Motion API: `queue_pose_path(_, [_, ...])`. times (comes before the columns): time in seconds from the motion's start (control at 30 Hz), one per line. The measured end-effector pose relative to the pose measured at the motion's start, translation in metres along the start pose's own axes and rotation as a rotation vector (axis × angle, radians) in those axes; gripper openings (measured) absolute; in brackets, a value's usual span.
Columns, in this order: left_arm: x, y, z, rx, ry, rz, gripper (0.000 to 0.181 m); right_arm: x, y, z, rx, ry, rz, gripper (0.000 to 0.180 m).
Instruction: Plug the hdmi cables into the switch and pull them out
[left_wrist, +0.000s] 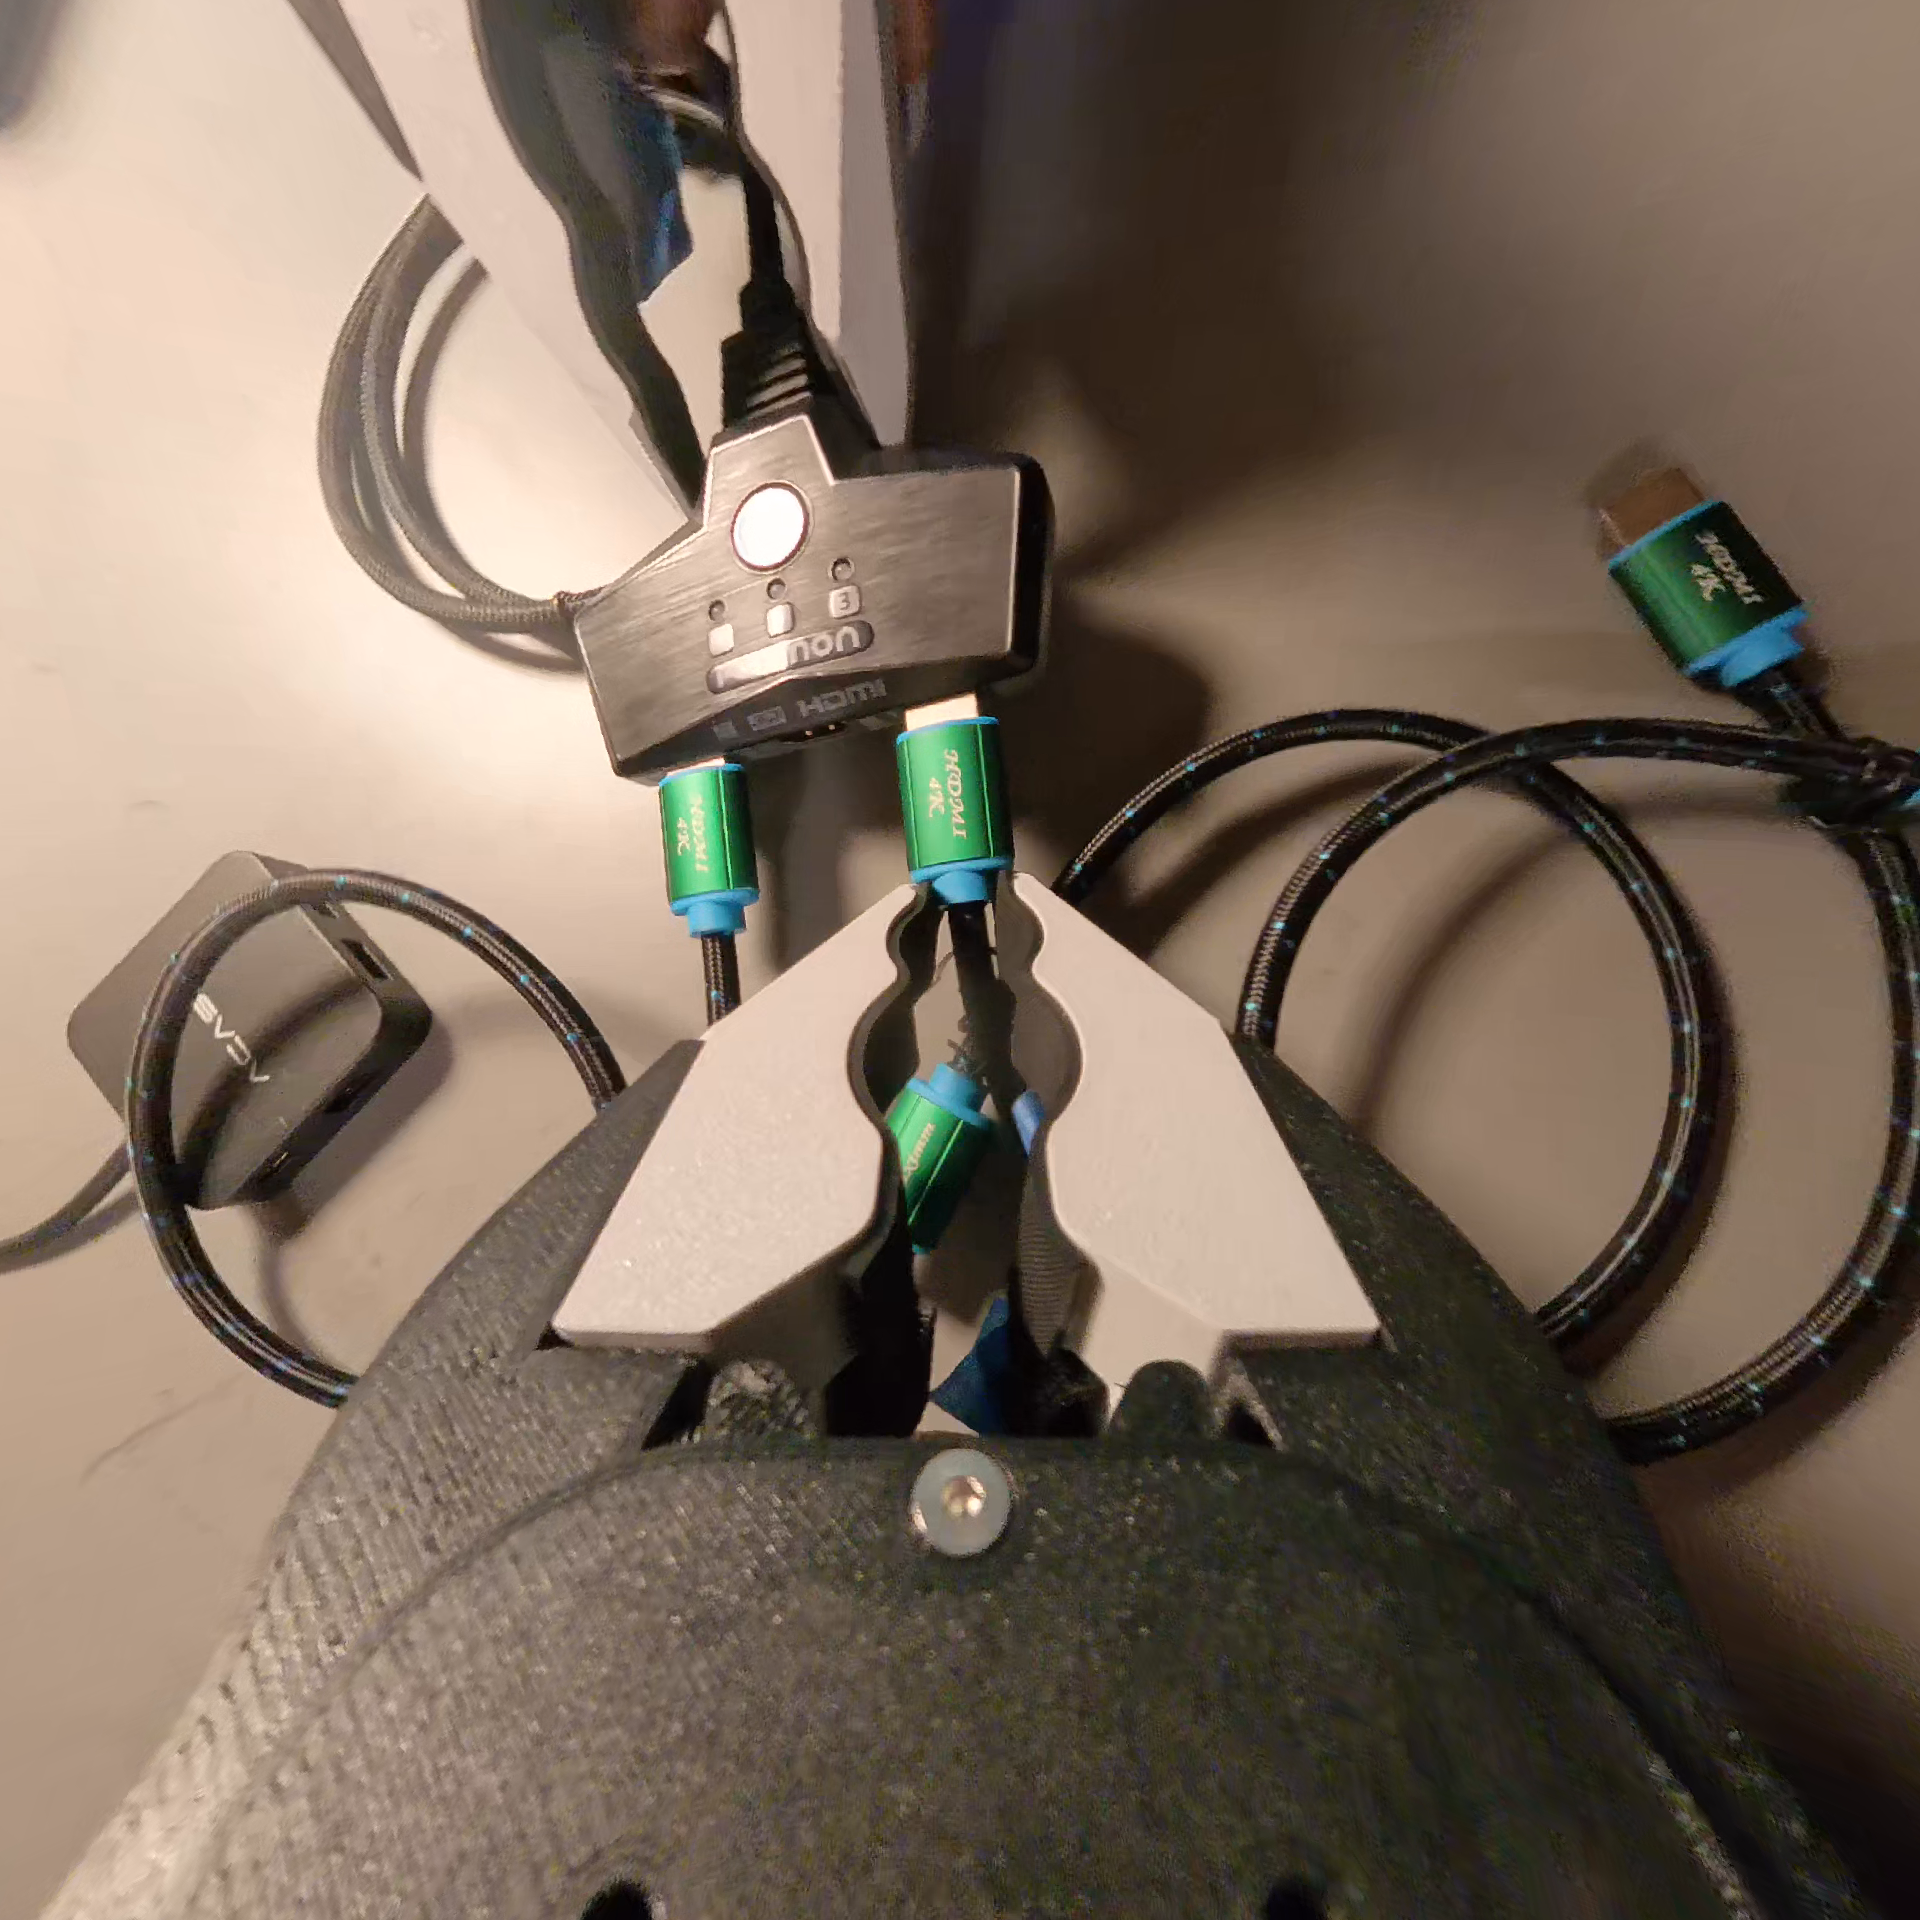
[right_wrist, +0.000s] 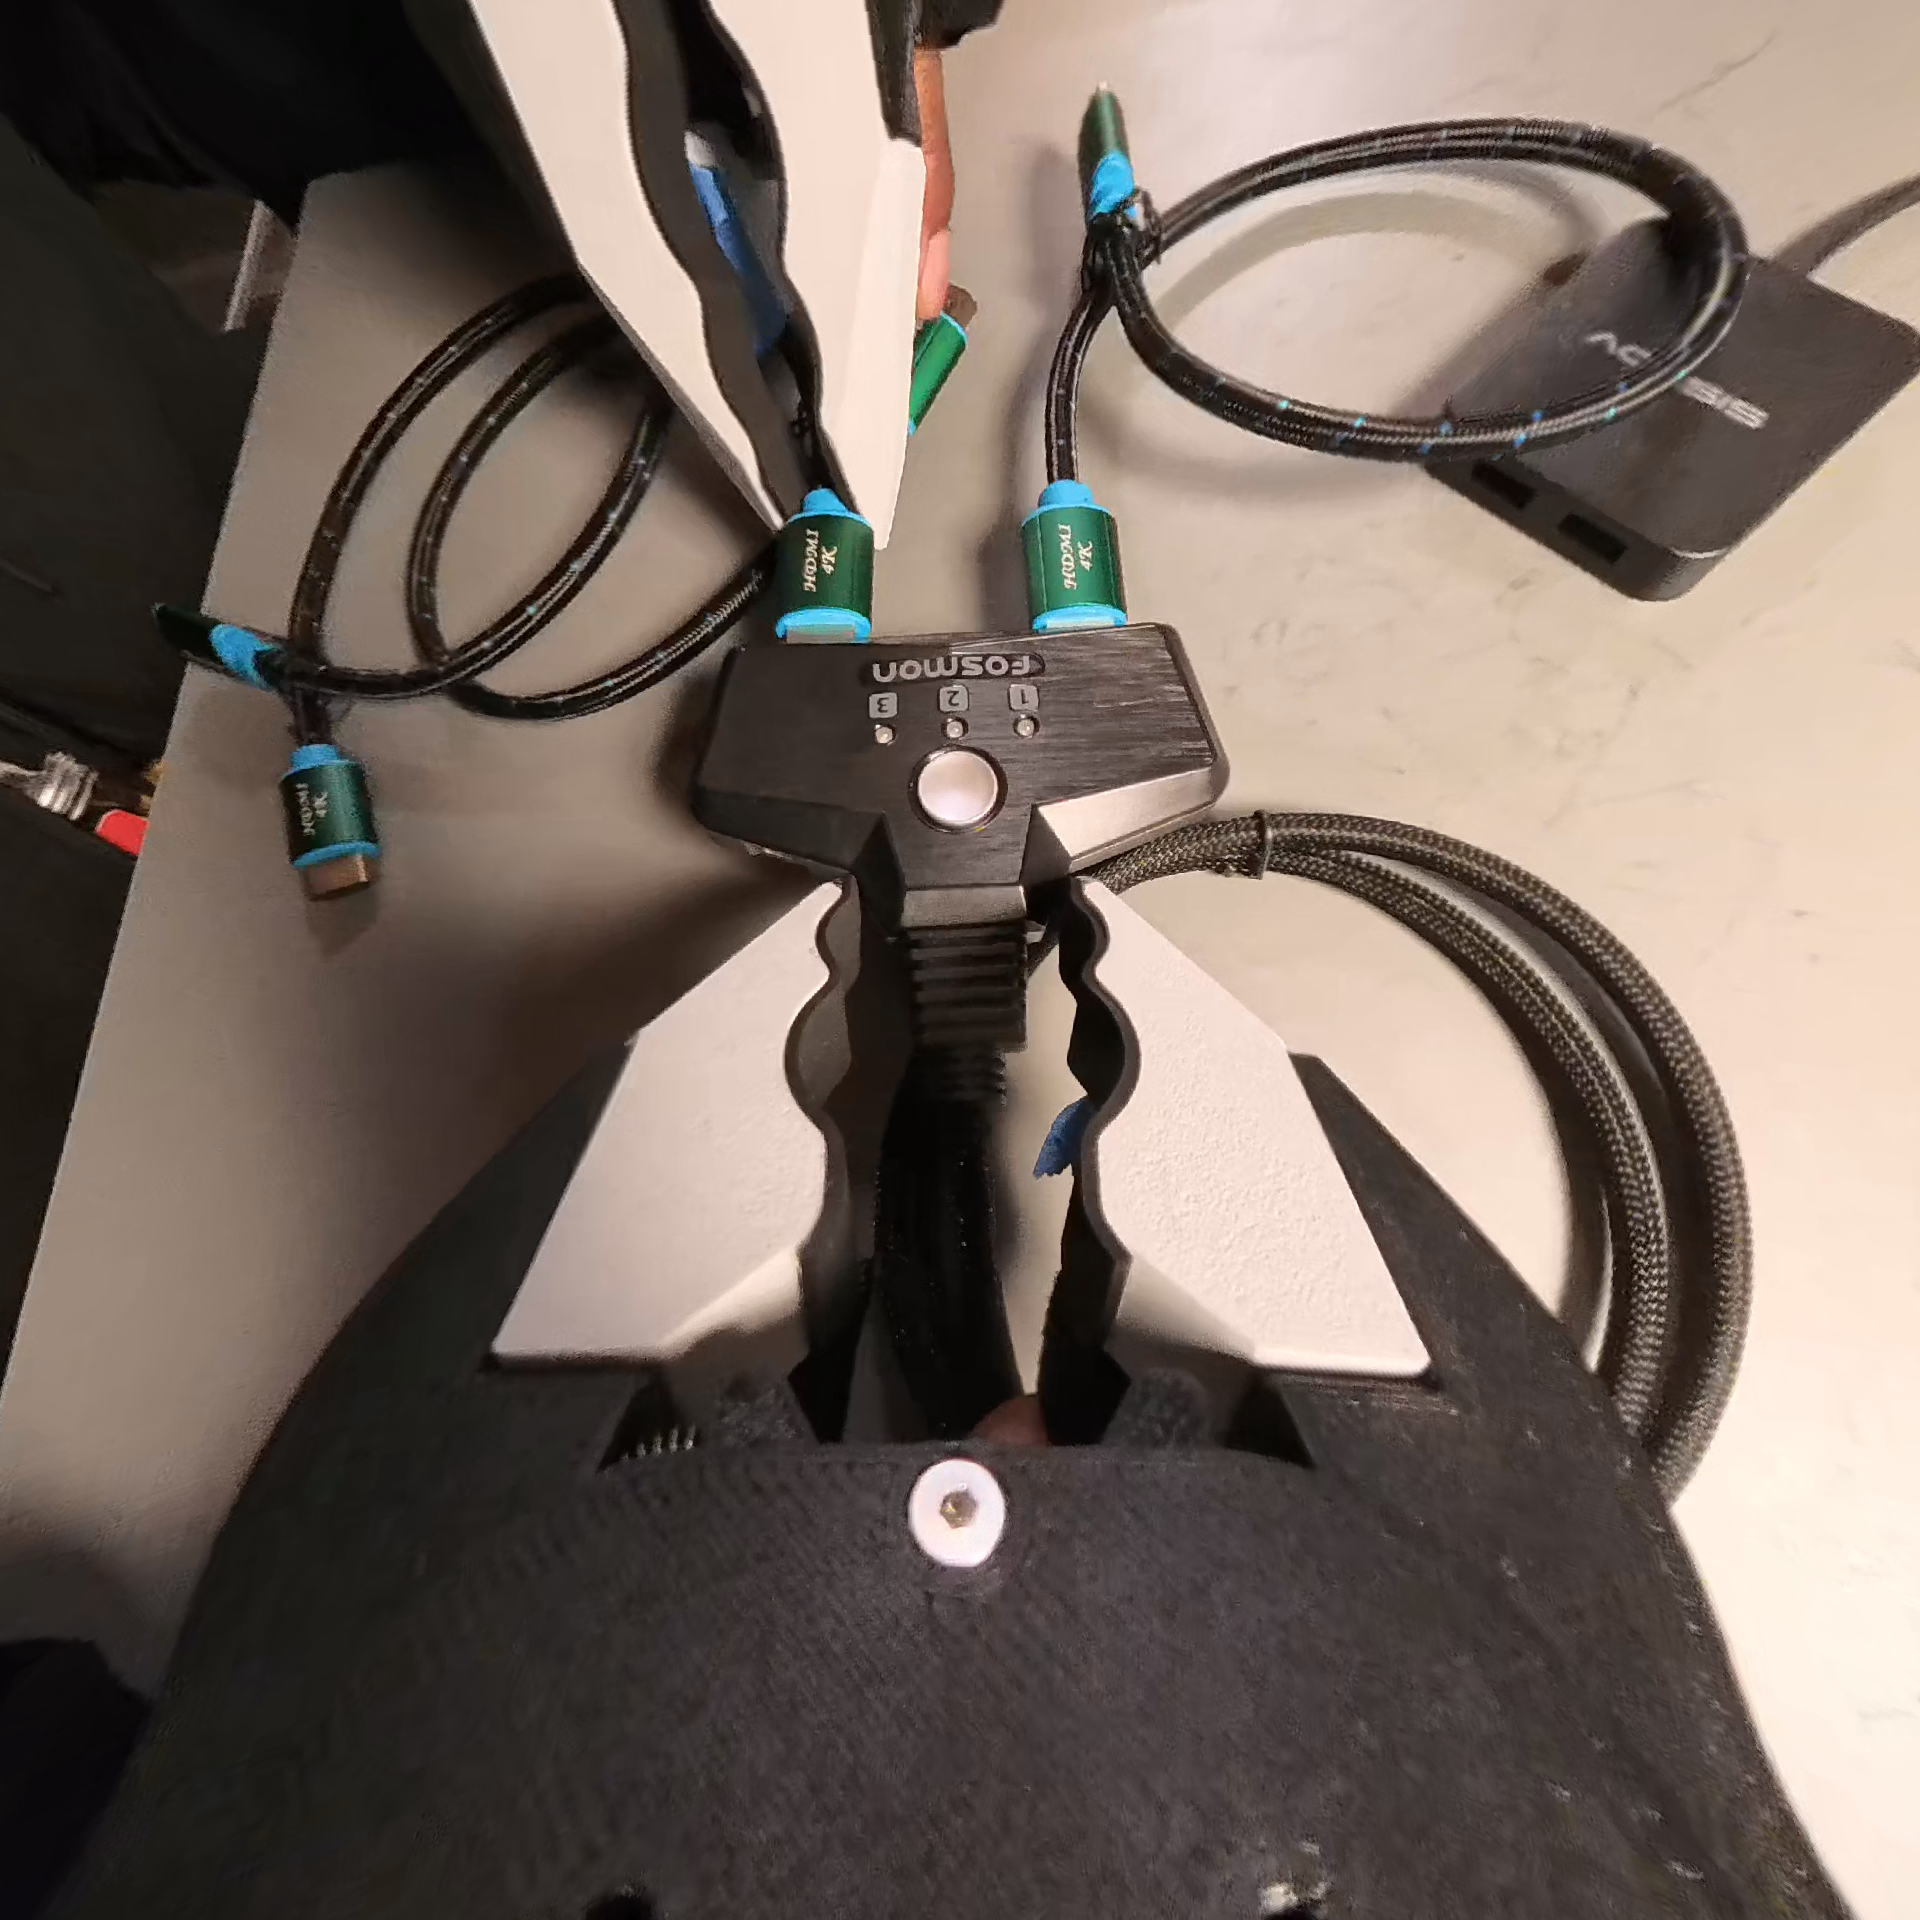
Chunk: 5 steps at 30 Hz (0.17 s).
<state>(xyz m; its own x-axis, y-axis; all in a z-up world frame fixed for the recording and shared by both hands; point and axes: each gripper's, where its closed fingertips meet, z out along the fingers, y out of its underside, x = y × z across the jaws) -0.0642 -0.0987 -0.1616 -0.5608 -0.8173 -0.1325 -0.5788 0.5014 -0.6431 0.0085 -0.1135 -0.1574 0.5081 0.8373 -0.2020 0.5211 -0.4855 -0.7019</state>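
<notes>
The black HDMI switch (left_wrist: 831, 603) lies on the pale table, also in the right wrist view (right_wrist: 956, 717). My right gripper (right_wrist: 961, 904) is shut on the switch's neck and ribbed strain relief. Two green HDMI plugs sit in its ports. One plug (left_wrist: 707, 831) is fully in, also in the right wrist view (right_wrist: 1070, 571). The other plug (left_wrist: 951, 800) shows bare metal at the port, also in the right wrist view (right_wrist: 826, 582). My left gripper (left_wrist: 961, 894) is shut on the braided cable just behind that plug.
A loose green plug (left_wrist: 1704, 582) and coiled black-blue cables (left_wrist: 1455, 987) lie to the side. A black hub box (right_wrist: 1683, 416) sits nearby. The switch's thick braided cable (right_wrist: 1558, 1039) loops beside my right gripper. The table edge (right_wrist: 177, 727) drops to a dark area. My right fingertips sit around 8 cm from my left ones.
</notes>
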Motion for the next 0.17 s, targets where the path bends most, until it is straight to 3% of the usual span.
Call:
queue_pose_path(0.03, [-0.0024,0.0005,0.0008,0.007,-0.007,-0.018,0.008,0.0012,0.0003,0.0,-0.003,0.013,0.007,0.039])
queue_pose_path(0.17, [-0.0068,0.0031,0.0038,0.022,-0.011,-0.049,0.009,0.0038,0.002,-0.0004,-0.001,0.045,0.014,0.04])
